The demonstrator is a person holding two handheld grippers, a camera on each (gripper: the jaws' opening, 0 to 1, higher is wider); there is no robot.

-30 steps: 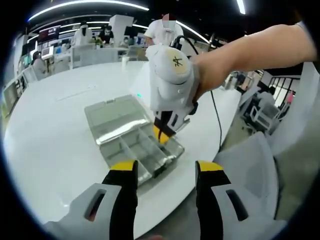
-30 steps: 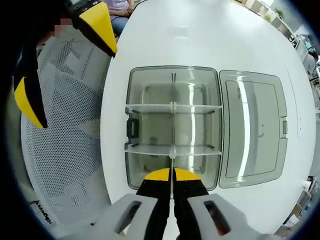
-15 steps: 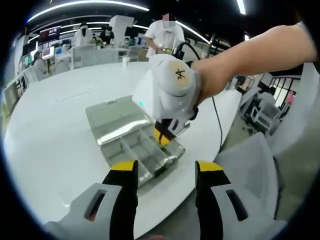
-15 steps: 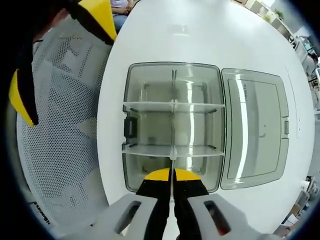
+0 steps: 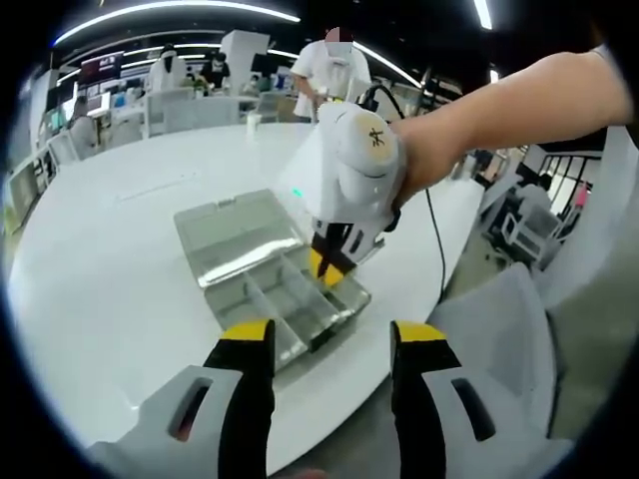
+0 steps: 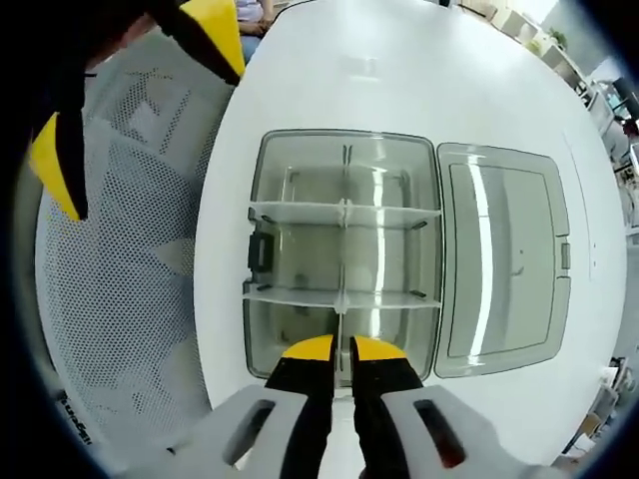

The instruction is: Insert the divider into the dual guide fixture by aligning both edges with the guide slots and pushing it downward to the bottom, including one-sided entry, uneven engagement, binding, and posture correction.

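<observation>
1. The right tongs [image 6: 339,348] stood directly over the clear plastic box [image 6: 344,254], their yellow tips at its near wall with a narrow gap between them.
2. The long divider [image 6: 342,249] ran straight ahead from that gap, seated in the box and crossing two transverse dividers [image 6: 344,213]. The jaws flanked its near end; actual contact could not be confirmed, so whether they gripped it could not be told.
3. The box's hinged lid [image 6: 504,261] lay open flat on the white worktop [image 6: 399,70], to the right of the right tongs.
4. The left tongs [image 5: 329,344] were held back from the box, jaws well apart and holding nothing (no part between them).
5. In the left gripper view the right tongs [image 5: 329,267] reached down into the box [image 5: 285,299] just beyond the left tongs' tips, carried by a person's hand [image 5: 424,160].
6. A white mesh chair [image 6: 130,259] stood off the worktop edge, left of the right tongs.
</observation>
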